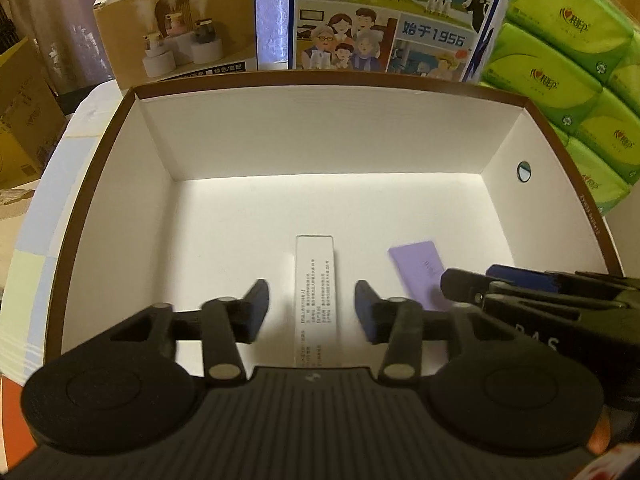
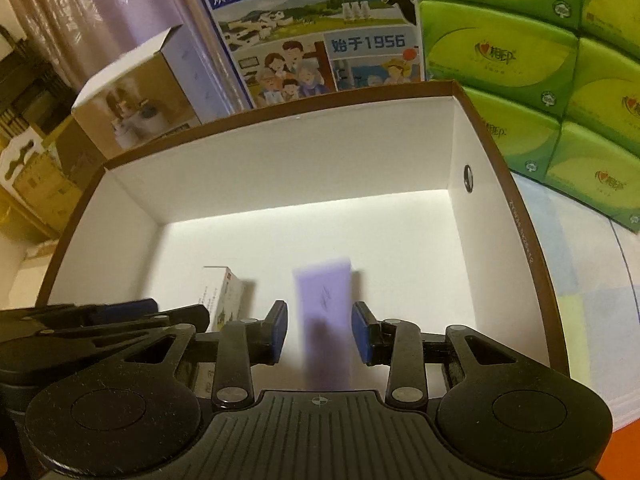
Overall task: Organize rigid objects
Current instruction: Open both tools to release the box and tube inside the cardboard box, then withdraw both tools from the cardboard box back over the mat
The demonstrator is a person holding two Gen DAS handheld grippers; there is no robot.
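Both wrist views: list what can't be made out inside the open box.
- White carton: near end hidden under the left gripper body in the left view; its print is too small to read.
- Purple packet: motion-blurred in the right view; right gripper body hides its near end.
- Box near wall: hidden by both grippers.

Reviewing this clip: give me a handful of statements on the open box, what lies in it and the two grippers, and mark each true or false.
1. The white carton and the purple packet both lie on the floor of the big box. True.
2. The left gripper is clamped on the white carton. False: its jaws stand apart, one on each side, not touching it.
3. The right gripper is open. True.
4. The big box has a lid on. False: it is open at the top.
5. Green tissue packs are stacked to the right of the big box. True.
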